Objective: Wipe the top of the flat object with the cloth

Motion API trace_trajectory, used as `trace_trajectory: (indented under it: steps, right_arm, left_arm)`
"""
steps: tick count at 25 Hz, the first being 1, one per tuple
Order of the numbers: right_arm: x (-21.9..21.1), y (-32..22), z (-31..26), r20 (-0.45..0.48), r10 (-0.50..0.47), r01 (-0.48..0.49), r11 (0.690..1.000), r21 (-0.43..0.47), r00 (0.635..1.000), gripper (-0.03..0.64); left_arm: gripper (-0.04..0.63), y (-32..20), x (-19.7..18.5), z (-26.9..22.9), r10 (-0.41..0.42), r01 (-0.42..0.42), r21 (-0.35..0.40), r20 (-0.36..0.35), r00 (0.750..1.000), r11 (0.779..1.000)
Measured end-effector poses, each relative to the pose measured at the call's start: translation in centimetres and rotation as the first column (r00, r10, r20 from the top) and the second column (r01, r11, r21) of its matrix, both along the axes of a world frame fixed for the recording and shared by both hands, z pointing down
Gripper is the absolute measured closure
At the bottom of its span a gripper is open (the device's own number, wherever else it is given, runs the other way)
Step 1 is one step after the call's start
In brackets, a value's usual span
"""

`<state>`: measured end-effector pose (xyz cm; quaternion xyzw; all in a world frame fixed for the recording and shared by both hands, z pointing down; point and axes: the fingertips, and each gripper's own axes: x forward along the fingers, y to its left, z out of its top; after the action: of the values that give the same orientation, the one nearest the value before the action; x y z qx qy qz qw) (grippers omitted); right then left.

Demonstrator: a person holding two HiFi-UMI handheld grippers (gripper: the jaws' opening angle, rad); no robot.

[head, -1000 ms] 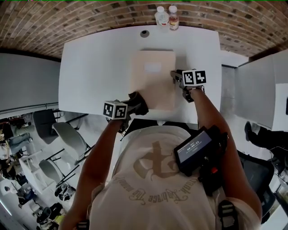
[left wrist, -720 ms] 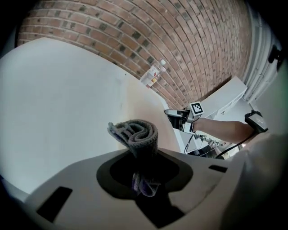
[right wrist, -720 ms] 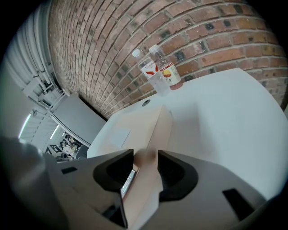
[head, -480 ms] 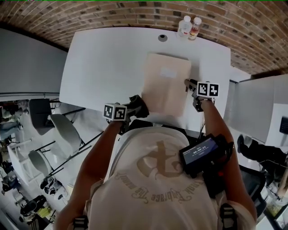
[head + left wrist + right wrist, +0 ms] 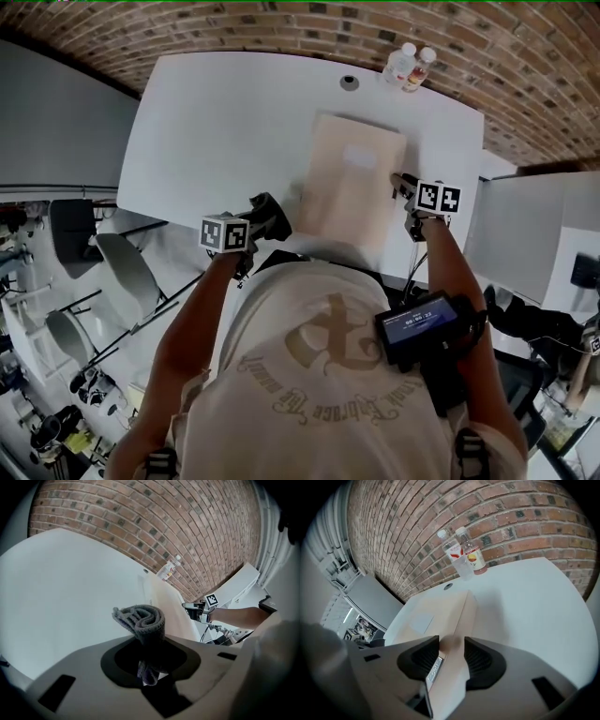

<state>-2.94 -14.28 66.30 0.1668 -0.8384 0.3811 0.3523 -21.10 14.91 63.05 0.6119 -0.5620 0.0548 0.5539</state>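
Cloth [image 5: 140, 619] comes first: your left gripper [image 5: 150, 657] is pinched shut on its bottom end, and the grey roll sticks up out of the jaws. Only that end is held. I think a hard push could pull it loose, or bend the roll over so it hardly rubs.

That gripper is at the near edge of the table [image 5: 216, 122], just beside the flat box [image 5: 352, 187] but not on it. If you go down here, you will wipe the table and not the top.

Your right gripper [image 5: 451, 649] is clamped on the right side edge of the flat box. If it lets go, the box may slide when you wipe. A long push away from you could send it into the two bottles [image 5: 462, 557] by the brick wall.

The pale label [image 5: 357, 156] on the box looks blank from here. The bottle labels are red and orange, too small to read. The small tag [image 5: 434, 666] inside the right jaws is blurred.
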Motion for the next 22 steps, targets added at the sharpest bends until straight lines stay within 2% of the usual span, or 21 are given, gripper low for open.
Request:
trace_trajectory:
  steps: [4, 8, 12, 15, 19, 22]
  right_arm:
    - [-0.9, 0.3, 0.0, -0.015, 0.001, 0.0, 1.0, 0.016, 1.0, 0.436]
    - [-0.7, 0.1, -0.2, -0.049, 0.003, 0.0, 0.999, 0.049, 0.999, 0.445]
    - [-0.2, 0.2, -0.3, -0.075, 0.031, -0.026, 0.997, 0.068, 0.997, 0.477]
    - [-0.2, 0.2, -0.3, -0.059, 0.078, -0.075, 0.996, 0.037, 0.995, 0.479]
    - [0.0, -0.1, -0.1, -0.053, 0.107, -0.107, 0.994, 0.008, 0.993, 0.479]
    - [0.0, -0.1, 0.0, -0.053, 0.112, -0.112, 0.994, 0.003, 0.992, 0.478]
  left_arm:
    - [0.491, -0.2, -2.1, -0.9, -0.041, 0.039, 0.053, 0.028, 0.999, 0.998]
    - [0.491, -1.9, -2.8, -0.8, -0.098, 0.095, 0.099, 0.021, 0.995, 0.99]
    - [0.491, -4.3, -3.4, -0.6, -0.1, 0.095, 0.126, 0.038, 0.994, 0.987]
    - [0.491, -6.4, -4.6, -0.7, -0.1, 0.091, 0.142, 0.055, 0.994, 0.986]
    - [0.491, -9.7, -6.0, -0.3, -0.138, 0.136, 0.174, 0.0, 0.99, 0.975]
    - [0.491, -11.9, -7.9, 0.2, -0.173, 0.17, 0.165, 0.005, 0.985, 0.971]
